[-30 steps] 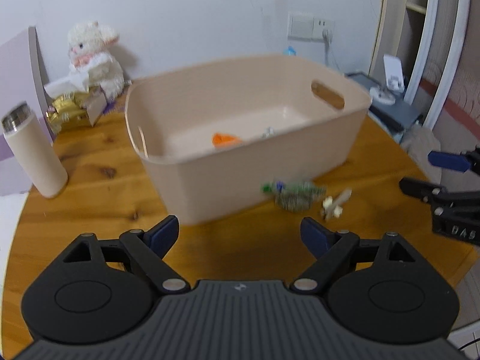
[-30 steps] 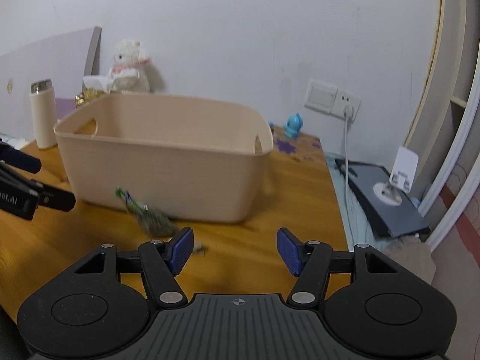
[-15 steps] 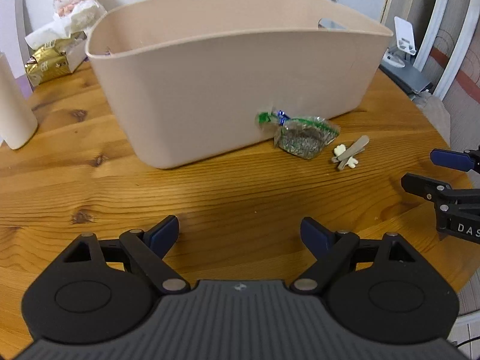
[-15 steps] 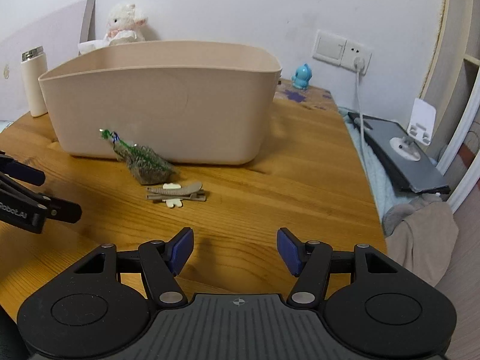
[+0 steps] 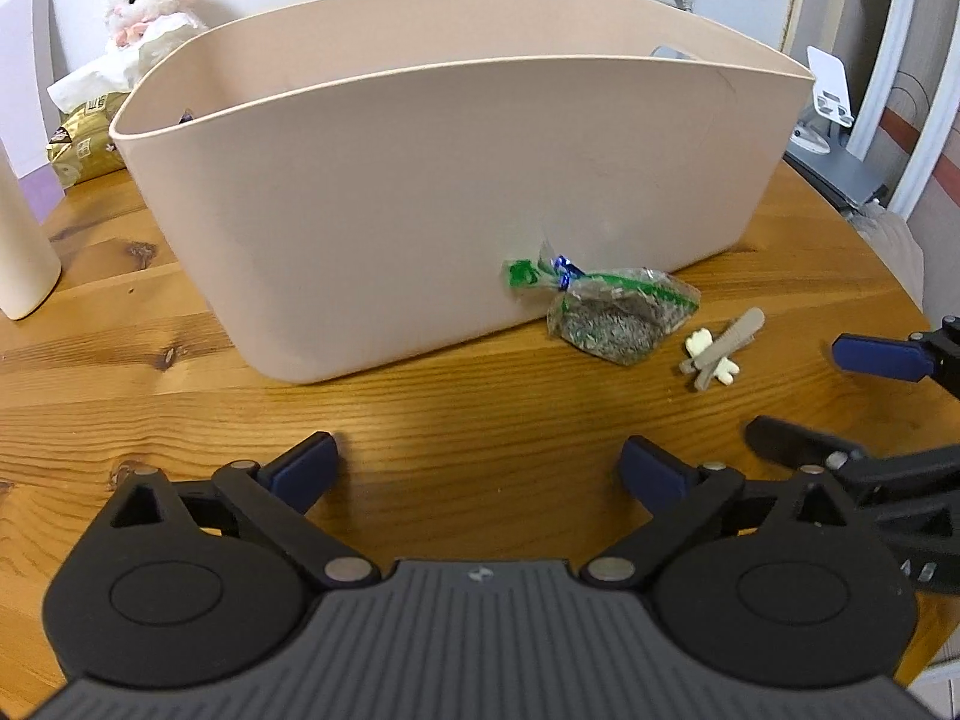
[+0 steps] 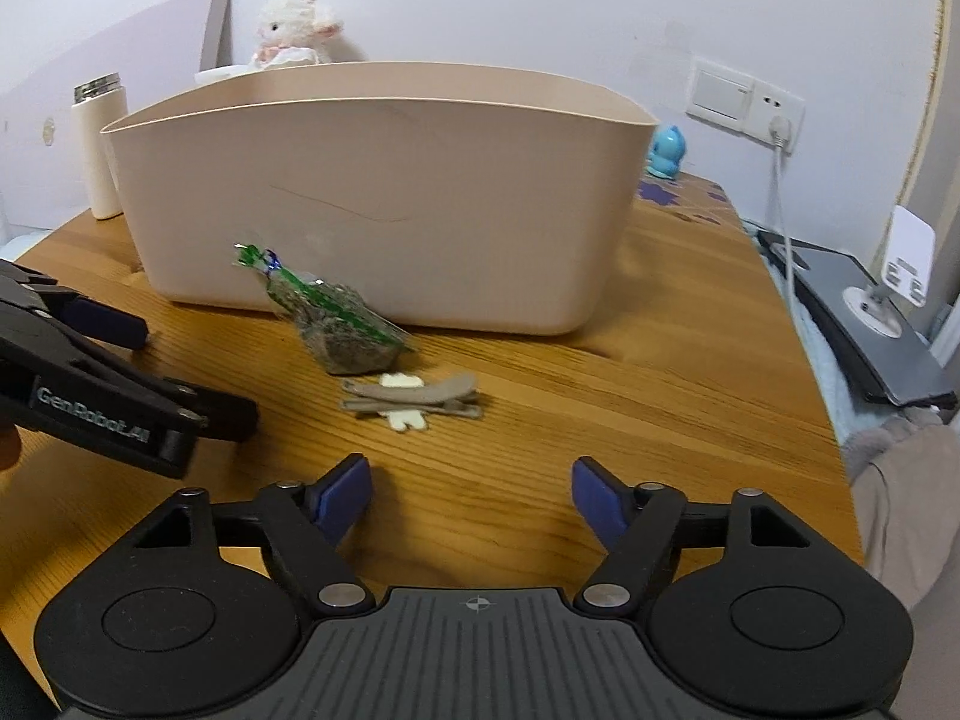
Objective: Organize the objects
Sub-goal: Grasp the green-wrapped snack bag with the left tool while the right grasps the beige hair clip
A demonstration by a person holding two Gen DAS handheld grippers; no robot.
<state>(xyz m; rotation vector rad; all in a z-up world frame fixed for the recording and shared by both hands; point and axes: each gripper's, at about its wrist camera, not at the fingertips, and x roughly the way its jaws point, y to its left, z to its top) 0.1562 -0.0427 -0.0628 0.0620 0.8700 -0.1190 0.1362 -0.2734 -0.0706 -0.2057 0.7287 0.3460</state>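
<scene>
left wrist: left gripper point(image 5: 477, 468) is being held spread and empty over the table point(image 5: 420, 420); herb bag point(image 5: 612, 315) is touching the tub point(image 5: 420, 180), hair clip point(image 5: 720, 348) just beside | right wrist: right gripper point(image 6: 471, 492) is being held wide, empty; blue figurine point(image 6: 666, 150) is being shown only here.

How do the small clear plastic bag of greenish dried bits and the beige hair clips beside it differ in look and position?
The clear plastic bag of greenish dried bits is lumpy, tied with green and blue at its neck; the beige hair clips are flat, slim, with cream felt shapes. The bag lies against the beige plastic tub; the clips lie apart from it, nearer the right gripper. Both rest on the wooden table, ungrasped.
</scene>
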